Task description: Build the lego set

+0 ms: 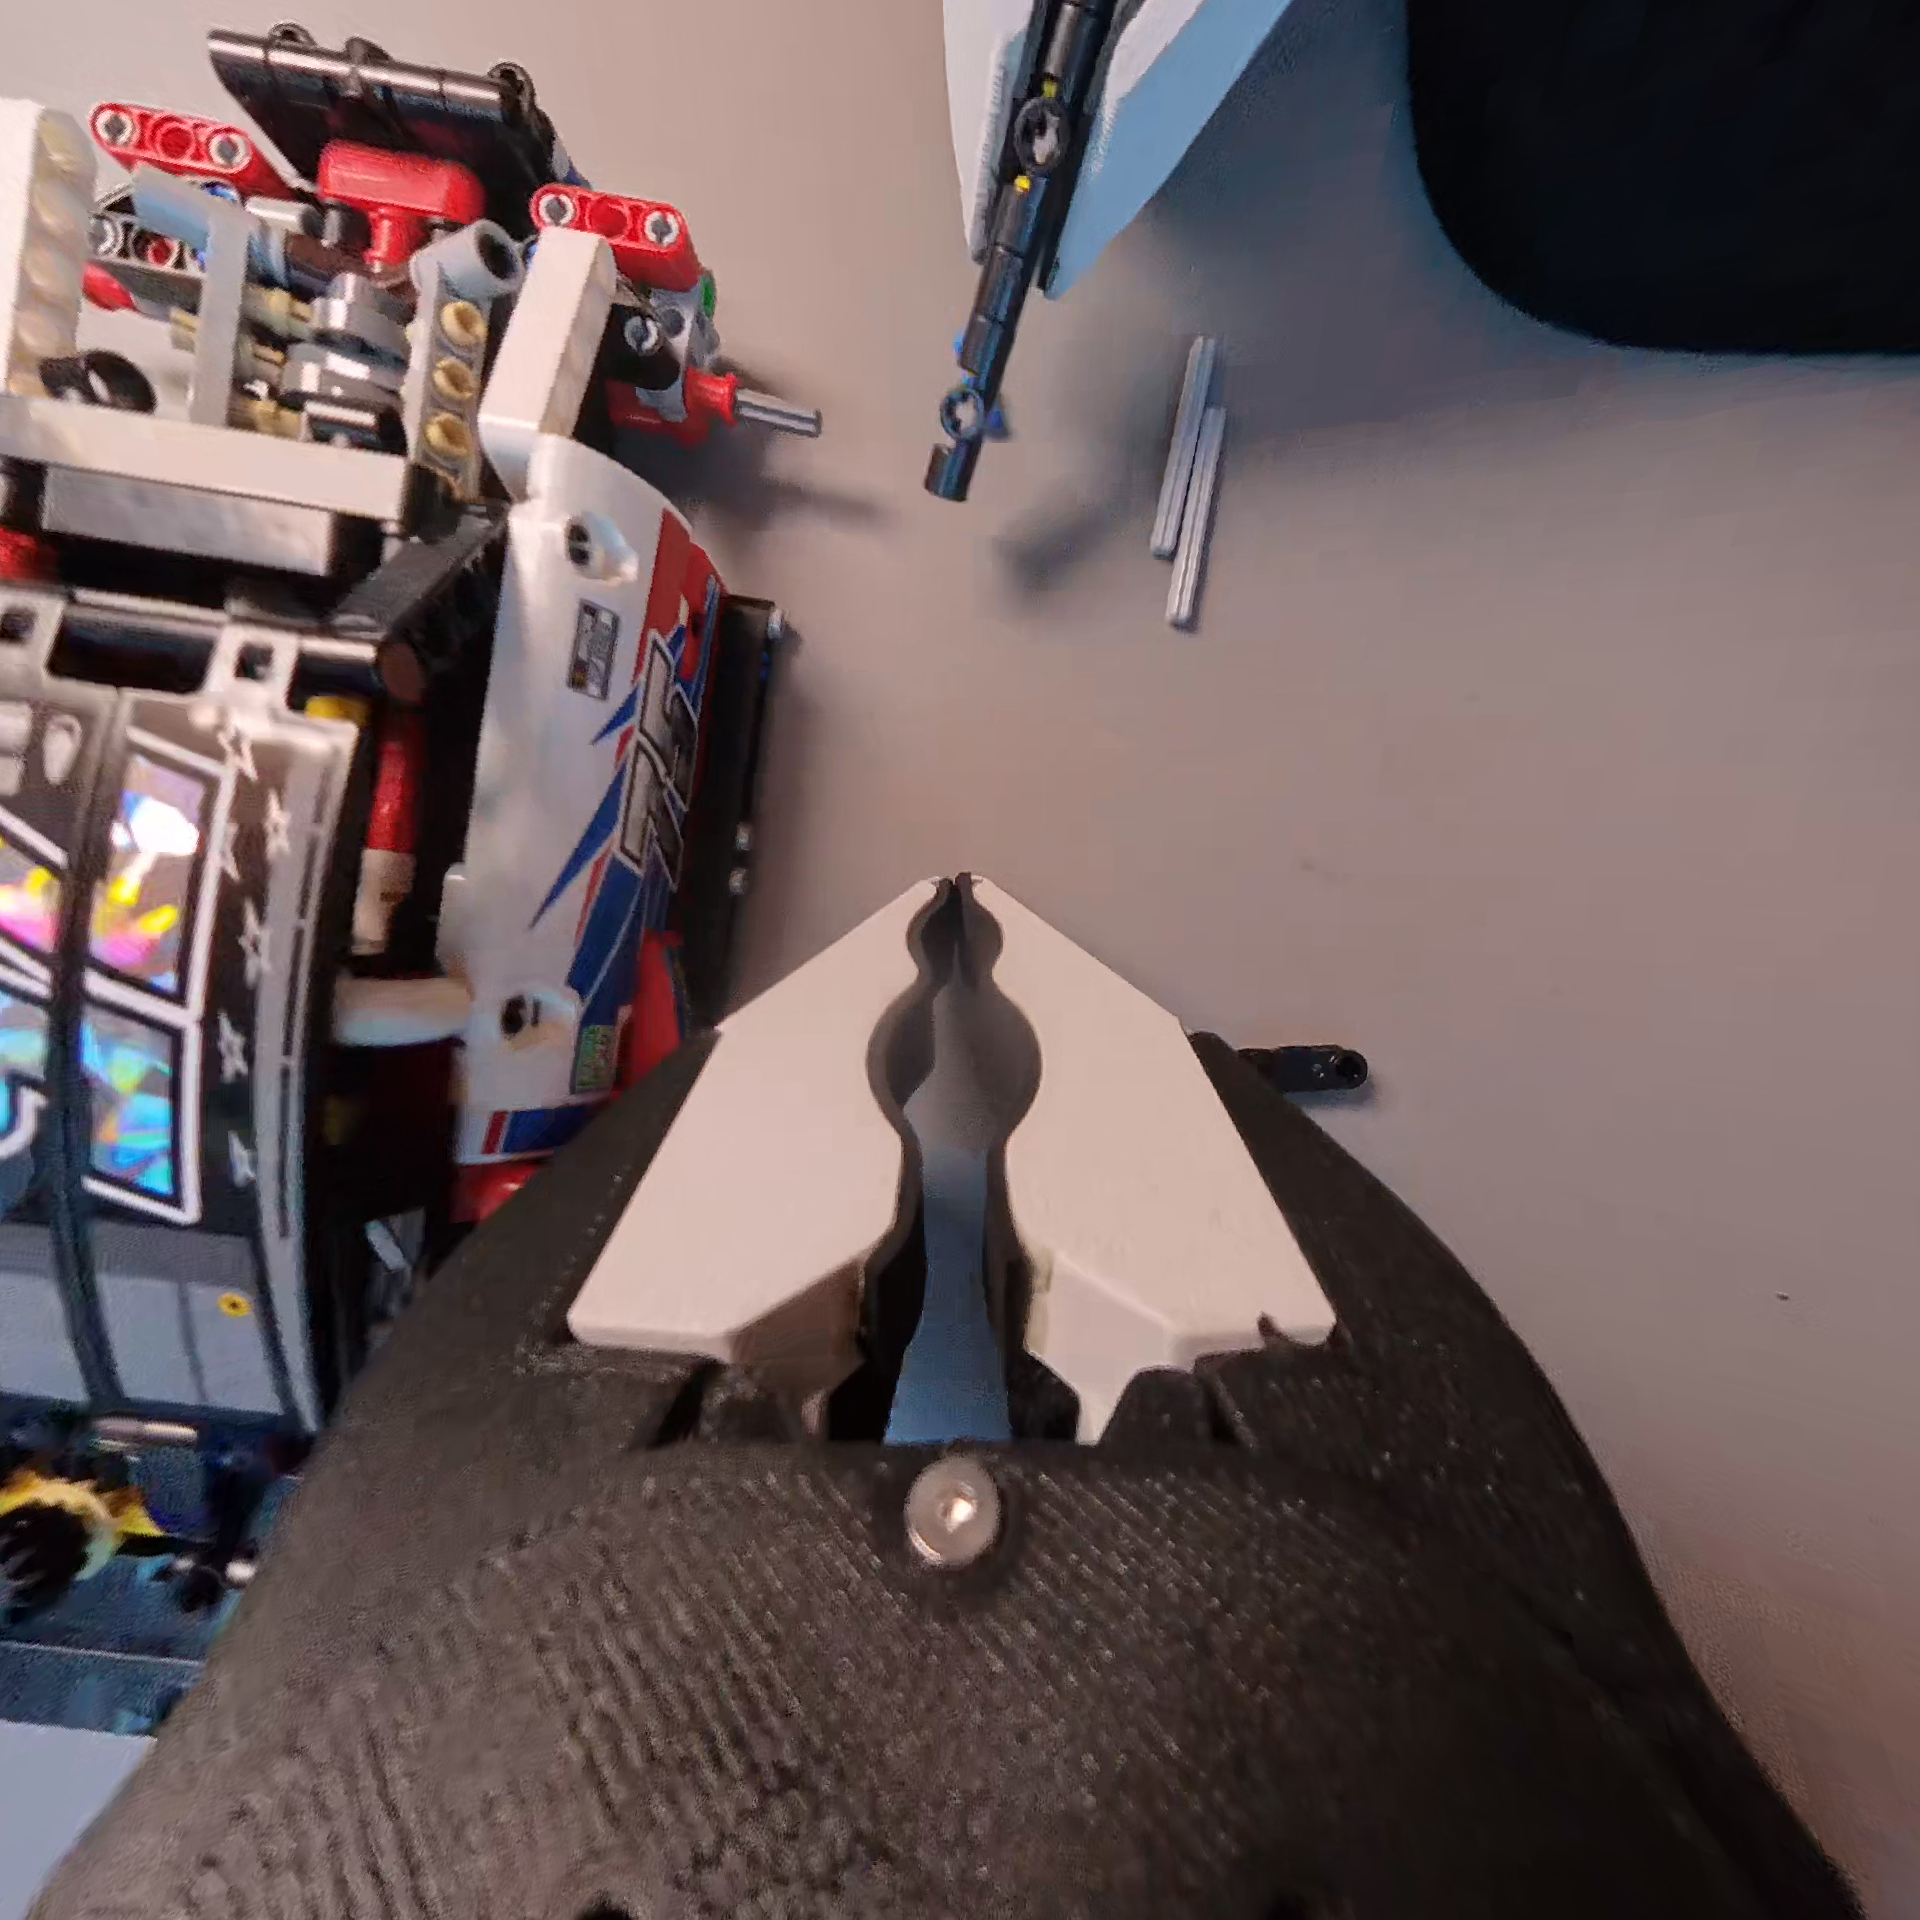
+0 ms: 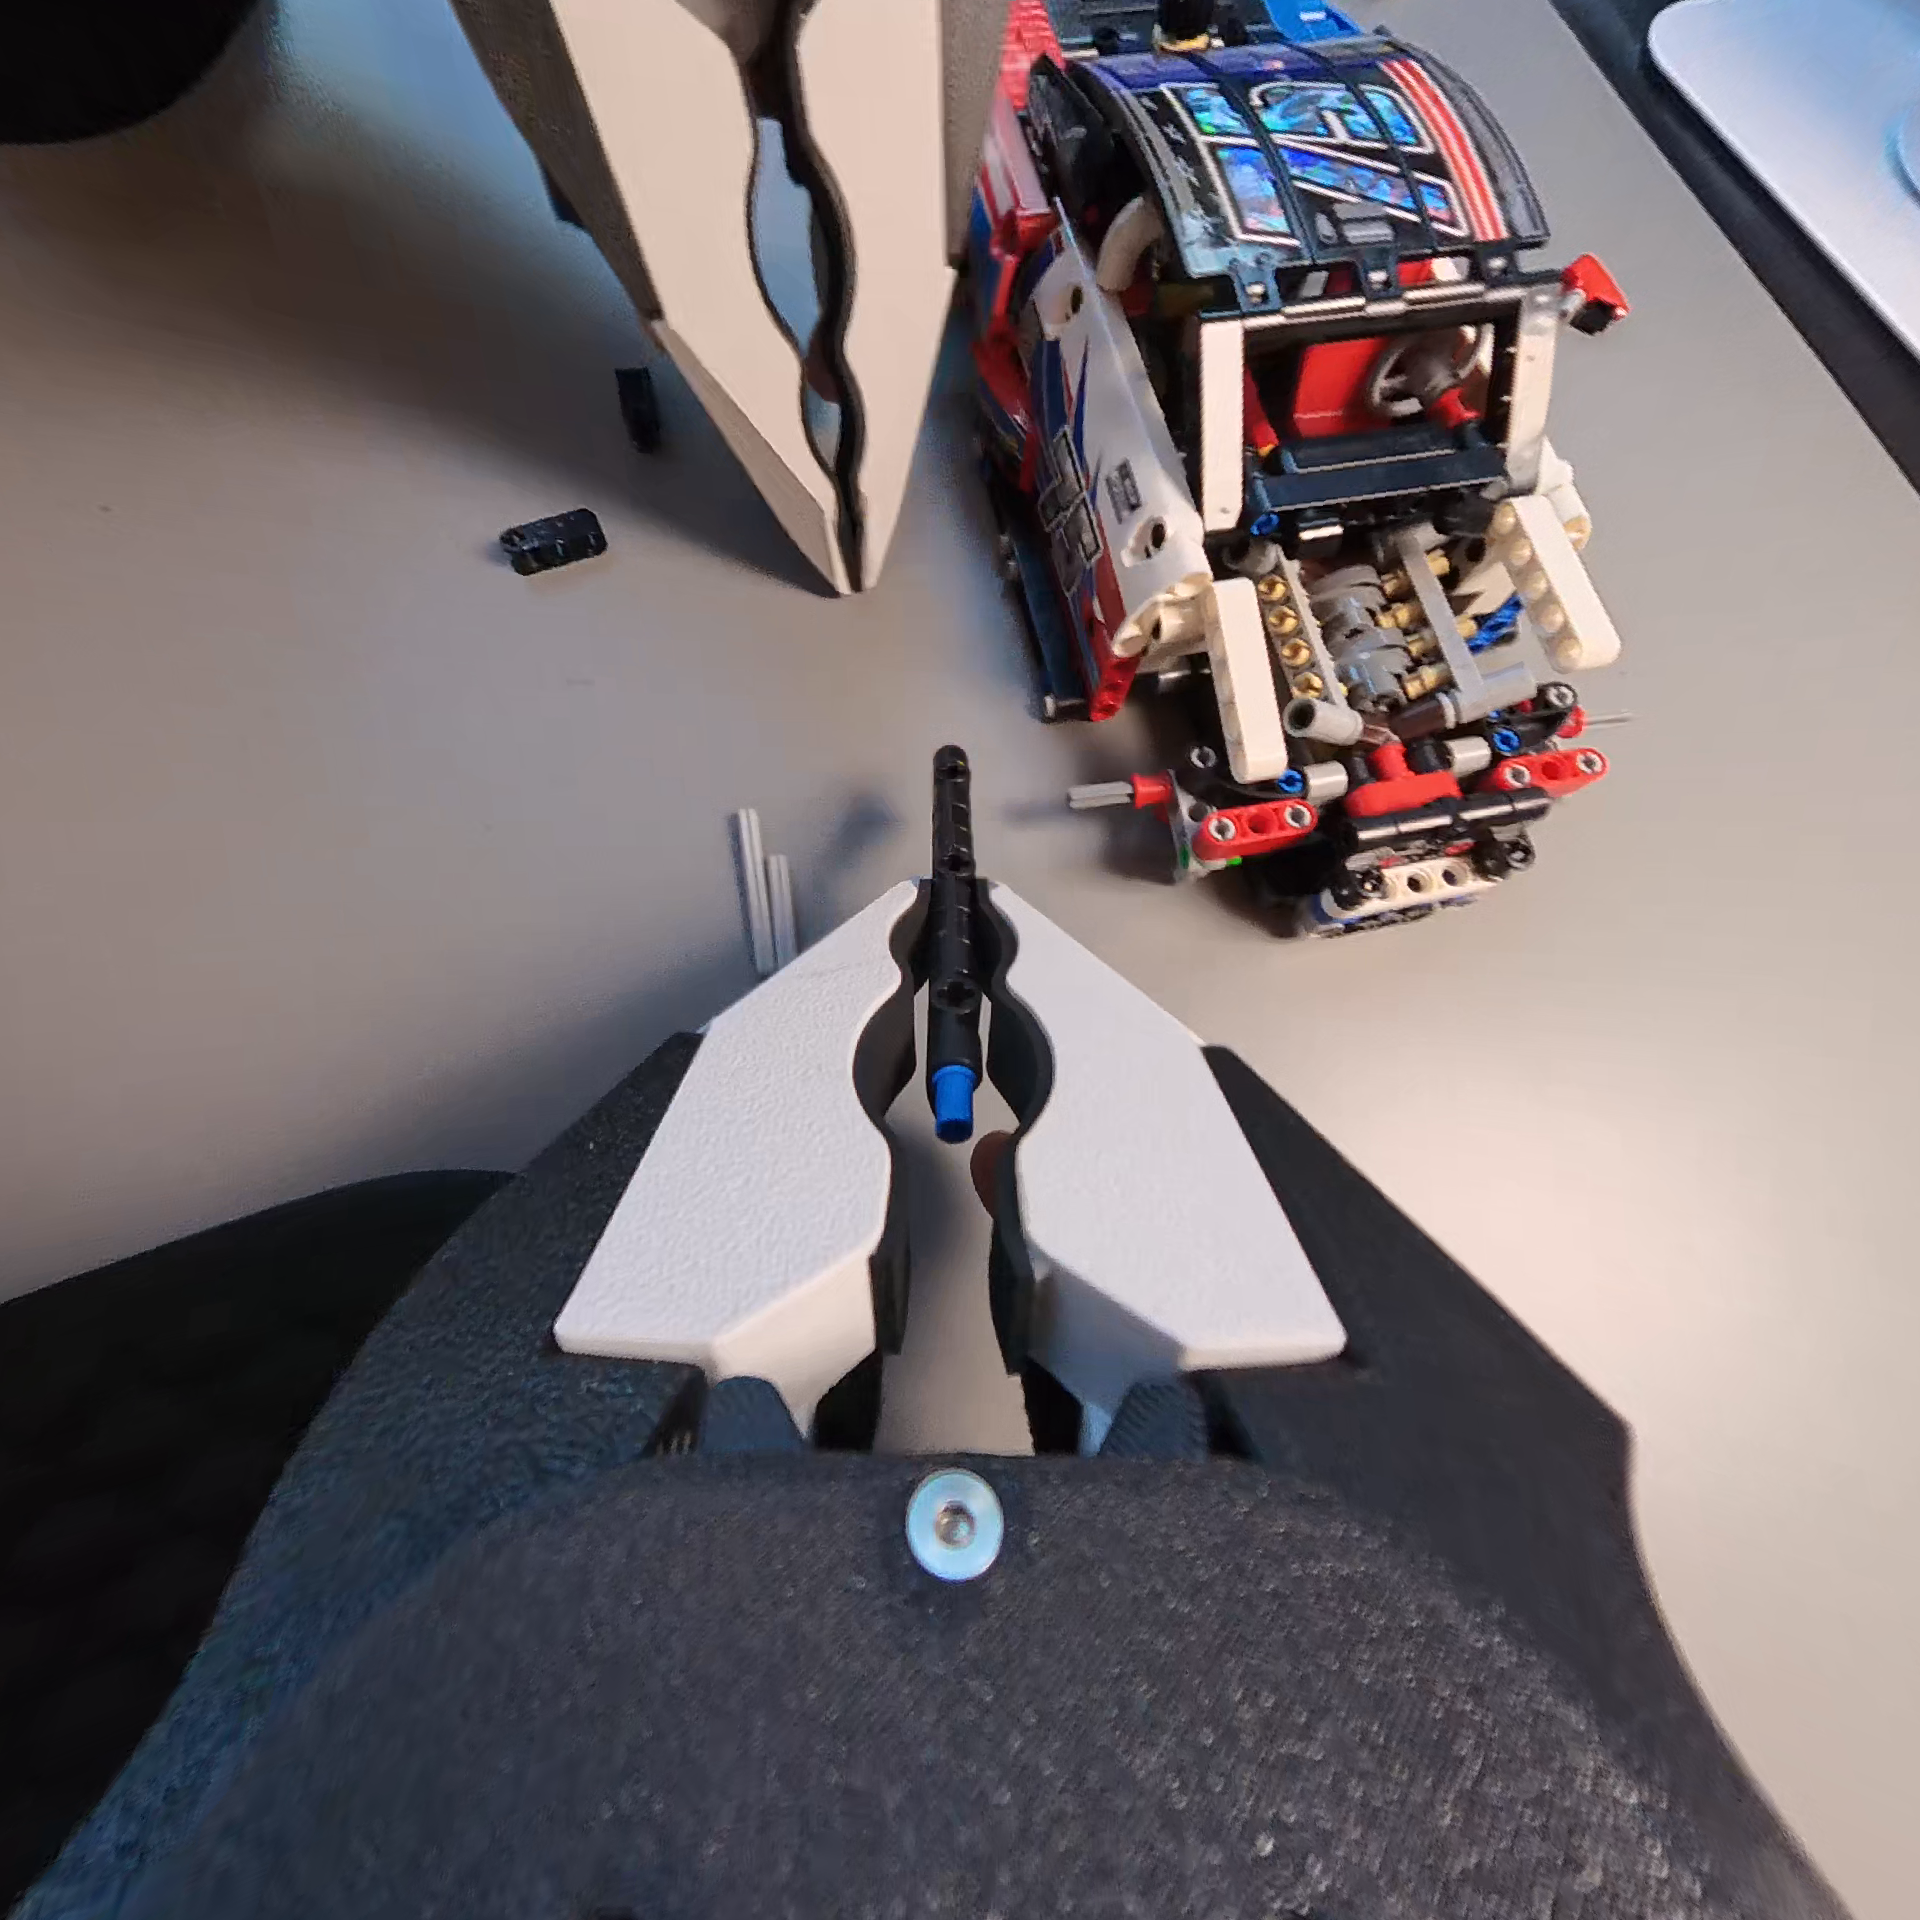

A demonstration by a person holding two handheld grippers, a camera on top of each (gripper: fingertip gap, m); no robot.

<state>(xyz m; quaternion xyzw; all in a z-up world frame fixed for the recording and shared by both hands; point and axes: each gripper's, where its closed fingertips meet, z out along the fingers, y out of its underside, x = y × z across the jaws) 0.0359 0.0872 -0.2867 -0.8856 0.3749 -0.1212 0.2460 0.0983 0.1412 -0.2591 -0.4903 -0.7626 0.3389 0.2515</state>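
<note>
The right tool (image 2: pixel 951 883) is clenched on a black beam (image 2: pixel 951 831) with round holes along it and a blue pin (image 2: pixel 949 1103) in its near end. The beam runs along the gap between the fingers and sticks out past the tips, above the grey worktop (image 2: pixel 416 727). In the left wrist view the same beam (image 1: pixel 1003 260) hangs down from the far tool at the top of the frame.

The left tool (image 1: pixel 958 883) has its tips pressed together with nothing between them — it is empty. Seen from the right wrist view, it (image 2: pixel 850 582) points down at the worktop just beside the truck (image 2: pixel 1299 416).

The truck is a partly built model in red, white and blue with a shiny sticker on its roof; its open front shows gears and tan pins. It stands on the worktop, right of the held beam in the right wrist view.

Two grey axles (image 2: pixel 764 894) lie side by side near the right tool's tips. A short black piece (image 2: pixel 553 540) lies apart, left of the left tool — another small black part (image 2: pixel 637 405) sits behind it.
</note>
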